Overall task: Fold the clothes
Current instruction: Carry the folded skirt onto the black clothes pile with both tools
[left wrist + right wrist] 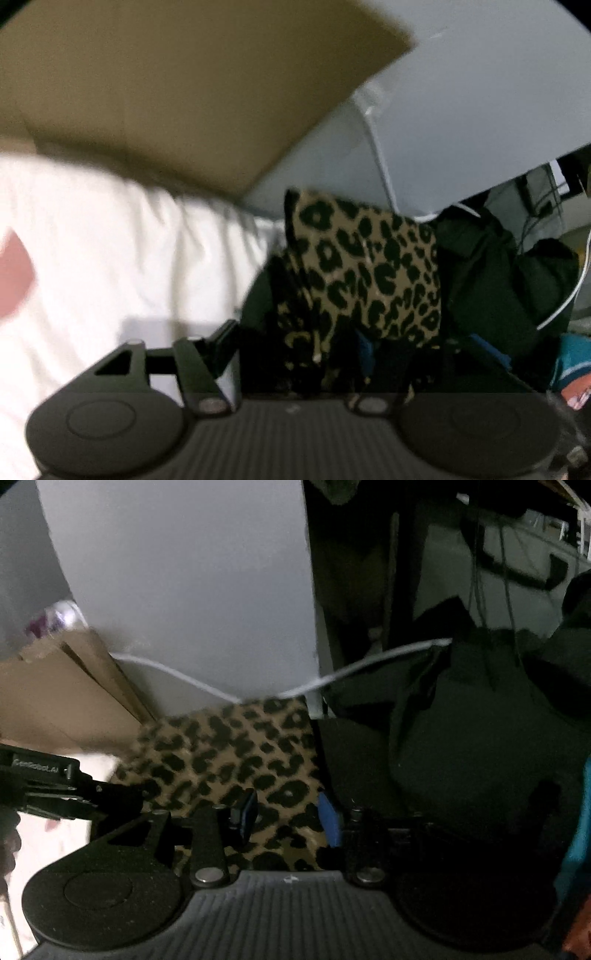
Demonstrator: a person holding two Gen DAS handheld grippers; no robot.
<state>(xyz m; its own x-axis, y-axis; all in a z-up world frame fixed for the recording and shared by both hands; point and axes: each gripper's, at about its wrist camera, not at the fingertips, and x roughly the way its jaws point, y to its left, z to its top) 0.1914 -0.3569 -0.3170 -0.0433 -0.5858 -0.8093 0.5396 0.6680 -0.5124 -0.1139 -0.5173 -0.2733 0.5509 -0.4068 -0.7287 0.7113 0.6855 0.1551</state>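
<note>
Right hand-held gripper (286,816), bottom centre of its view: blue-padded fingers stand apart, leopard-print garment (229,753) lying between and beyond them; whether the pads press the cloth cannot be told.

Left hand-held gripper (332,354), bottom centre of its view: fingertips lost in dark, blurred cloth; opening and hold cannot be told. The garment rises directly ahead, mid-frame, bunched and seemingly lifted.

Garment, judged: light, soft, limp knit; drapes, will not keep shape. Best taken at an edge or corner, one each side.

Surroundings: white bedding (110,258) left; cardboard (166,92) upper left; dark clothing (498,277) right; white cable (369,664).
</note>
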